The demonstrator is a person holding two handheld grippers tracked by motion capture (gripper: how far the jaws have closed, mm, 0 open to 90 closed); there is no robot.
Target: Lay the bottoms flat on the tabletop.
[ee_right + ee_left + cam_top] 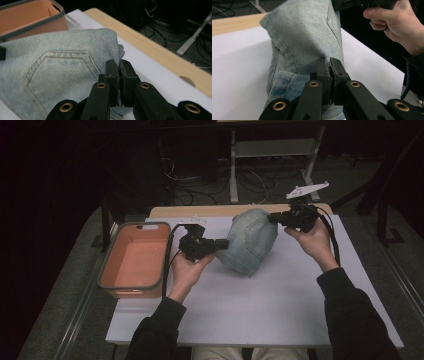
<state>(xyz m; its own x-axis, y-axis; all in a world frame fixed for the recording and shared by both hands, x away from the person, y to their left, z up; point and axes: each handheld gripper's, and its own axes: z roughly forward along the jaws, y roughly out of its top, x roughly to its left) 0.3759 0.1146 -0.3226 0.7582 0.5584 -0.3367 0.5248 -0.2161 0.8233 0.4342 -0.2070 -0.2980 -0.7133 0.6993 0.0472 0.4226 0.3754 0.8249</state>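
A pair of light blue jeans [251, 240] is held up off the white table [260, 310], bunched between both grippers. My left gripper [223, 243] is shut on the jeans' left edge; in the left gripper view its jaws pinch a fold of the denim [307, 37] at the left gripper [329, 65]. My right gripper [272, 218] is shut on the far right edge; in the right gripper view the right gripper [118, 67] clamps the cloth beside a back pocket [57, 72].
An orange bin [134, 260] with a grey rim stands at the table's left edge, also seen as the orange bin [30, 17]. A wooden strip [160, 52] runs along the far edge. Cables and a metal stand lie on the floor beyond.
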